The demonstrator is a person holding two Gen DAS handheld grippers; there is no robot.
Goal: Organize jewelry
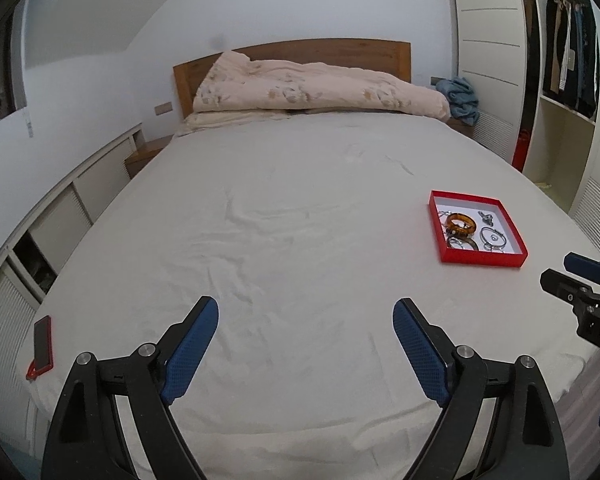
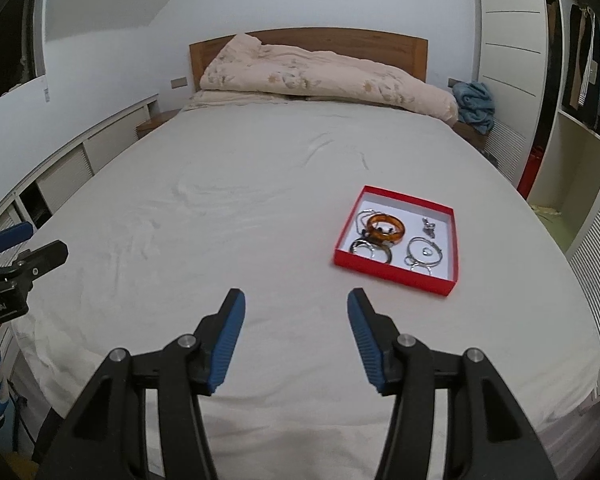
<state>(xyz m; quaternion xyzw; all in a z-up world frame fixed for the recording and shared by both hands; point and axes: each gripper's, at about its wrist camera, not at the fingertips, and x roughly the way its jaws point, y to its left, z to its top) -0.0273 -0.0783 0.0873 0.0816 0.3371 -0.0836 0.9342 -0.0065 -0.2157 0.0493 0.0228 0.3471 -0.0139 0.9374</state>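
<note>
Red cardboard, the shallow tray (image 1: 483,257) sits right of centre in my left wrist view, on the bed (image 1: 280,240); my left gripper (image 1: 306,322) stands wide, empty. From the right wrist, the tray (image 2: 392,274) lies centre-right, my right gripper (image 2: 296,312) half open, nothing held. The amber bangle (image 2: 385,228) looks rigid, slick and light, so I would pinch across its band. The silver hoops (image 2: 422,258) look thin and springy: grip an edge.
</note>
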